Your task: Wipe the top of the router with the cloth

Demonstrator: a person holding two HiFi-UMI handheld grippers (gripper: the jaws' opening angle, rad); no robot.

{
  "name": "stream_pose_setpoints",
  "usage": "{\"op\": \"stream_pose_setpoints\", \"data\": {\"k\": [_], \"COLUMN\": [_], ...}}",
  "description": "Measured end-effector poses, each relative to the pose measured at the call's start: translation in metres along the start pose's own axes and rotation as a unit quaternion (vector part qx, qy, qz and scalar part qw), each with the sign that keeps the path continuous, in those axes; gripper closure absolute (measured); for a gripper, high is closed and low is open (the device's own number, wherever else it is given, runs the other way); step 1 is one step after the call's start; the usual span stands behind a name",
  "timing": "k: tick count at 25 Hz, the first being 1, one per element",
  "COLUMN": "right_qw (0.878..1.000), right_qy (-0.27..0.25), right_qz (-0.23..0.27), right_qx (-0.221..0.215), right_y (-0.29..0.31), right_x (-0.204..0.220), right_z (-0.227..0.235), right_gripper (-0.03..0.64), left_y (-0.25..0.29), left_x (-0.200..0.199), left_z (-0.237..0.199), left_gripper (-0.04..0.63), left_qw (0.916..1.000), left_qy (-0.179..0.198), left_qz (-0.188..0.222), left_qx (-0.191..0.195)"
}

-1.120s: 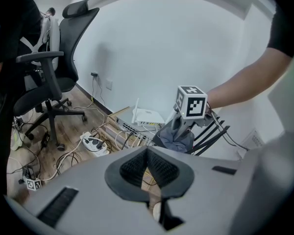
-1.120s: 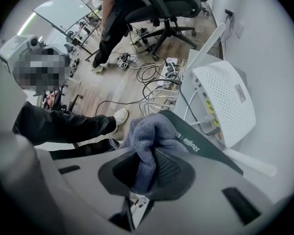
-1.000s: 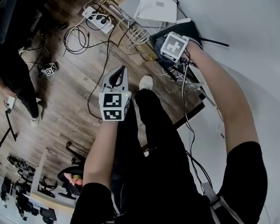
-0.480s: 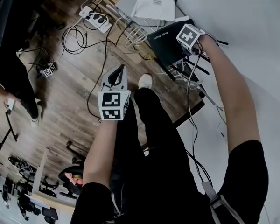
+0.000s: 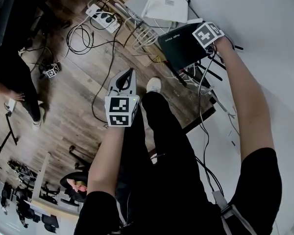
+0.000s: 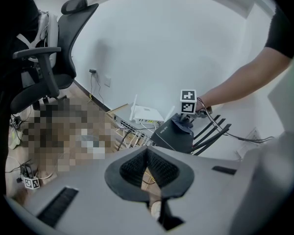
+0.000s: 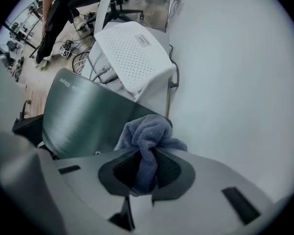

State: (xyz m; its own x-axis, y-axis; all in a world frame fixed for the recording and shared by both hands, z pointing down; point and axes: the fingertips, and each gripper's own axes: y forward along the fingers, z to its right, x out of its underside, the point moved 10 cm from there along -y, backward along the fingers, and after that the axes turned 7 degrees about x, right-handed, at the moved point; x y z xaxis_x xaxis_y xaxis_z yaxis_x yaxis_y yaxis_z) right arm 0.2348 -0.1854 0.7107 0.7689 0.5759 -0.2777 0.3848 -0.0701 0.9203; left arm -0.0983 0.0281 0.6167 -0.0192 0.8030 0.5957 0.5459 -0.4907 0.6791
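**Cloth on the black router's top**

The right claw [image 7: 146,168] is clenching a blue-grey cloth [image 7: 149,136]. Its jaws are pinching the bunched fabric between them, and a loose wad of it is bulging out past the tips. That wad is sitting at the edge of the black router [image 7: 88,116], on the dark, glossy top, at the corner closest to the white router [image 7: 132,58]. In the head view, the right claw's marker cube is hovering directly above the black router's far side.

The white router is lying just beyond the black router, apart from the cloth. A tangle of cables [image 5: 142,35] is spreading out beside the black router, and a white power strip [image 5: 103,17] is lying on the wooden floor further out from it.

The left claw [image 6: 148,168] is hanging well away from the black router. It is pointing toward it, with its jaws pressed together and nothing between them.
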Motion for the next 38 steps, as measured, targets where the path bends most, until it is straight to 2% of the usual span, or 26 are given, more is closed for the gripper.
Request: {"op": "stream_pose_setpoints", "data": {"k": [4, 7, 10, 14, 18, 22, 25, 29, 31, 35, 38], "right_qw": [0.999, 0.994, 0.988, 0.983, 0.972, 0.964, 0.950, 0.919, 0.894, 0.826, 0.764], "right_qy": [-0.046, -0.080, -0.094, -0.083, -0.075, -0.036, 0.009, 0.095, 0.146, 0.240, 0.305], "right_qz": [0.029, 0.061, 0.091, 0.137, 0.189, 0.232, 0.288, 0.373, 0.420, 0.511, 0.569], "right_qx": [-0.005, -0.042, -0.078, -0.090, -0.119, -0.122, -0.122, -0.083, -0.051, 0.000, 0.019], "right_y": [-0.014, -0.031, -0.048, -0.065, -0.080, -0.114, -0.156, -0.227, -0.264, -0.343, -0.395], "right_x": [-0.018, -0.032, -0.048, -0.064, -0.063, -0.056, -0.039, 0.002, 0.031, 0.087, 0.125], "right_z": [-0.016, -0.035, -0.058, -0.088, -0.105, -0.091, -0.080, -0.059, -0.051, -0.044, -0.044], "right_gripper": [0.577, 0.577, 0.577, 0.577, 0.577, 0.578, 0.578, 0.580, 0.580, 0.580, 0.580], "left_y": [0.001, 0.000, -0.001, -0.004, -0.011, -0.026, -0.044, -0.076, -0.094, -0.135, -0.161], "left_x": [0.001, 0.001, -0.001, -0.006, -0.014, -0.028, -0.042, -0.085, -0.109, -0.163, -0.199], "left_z": [0.003, 0.006, 0.007, 0.008, 0.010, 0.012, 0.019, 0.036, 0.049, 0.076, 0.097], "left_gripper": [0.597, 0.597, 0.597, 0.597, 0.597, 0.597, 0.597, 0.597, 0.597, 0.597, 0.597], "left_qw": [1.0000, 1.0000, 1.0000, 0.9999, 0.9996, 0.9990, 0.9979, 0.9949, 0.9934, 0.9882, 0.9834], "left_qy": [-0.002, -0.003, -0.006, -0.006, -0.007, 0.000, -0.007, -0.013, -0.012, 0.008, 0.028], "left_qz": [0.000, 0.003, 0.006, 0.014, 0.024, 0.039, 0.053, 0.087, 0.102, 0.145, 0.172], "left_qx": [0.000, 0.000, -0.001, -0.009, -0.013, -0.021, -0.036, -0.049, -0.051, -0.050, -0.051]}}
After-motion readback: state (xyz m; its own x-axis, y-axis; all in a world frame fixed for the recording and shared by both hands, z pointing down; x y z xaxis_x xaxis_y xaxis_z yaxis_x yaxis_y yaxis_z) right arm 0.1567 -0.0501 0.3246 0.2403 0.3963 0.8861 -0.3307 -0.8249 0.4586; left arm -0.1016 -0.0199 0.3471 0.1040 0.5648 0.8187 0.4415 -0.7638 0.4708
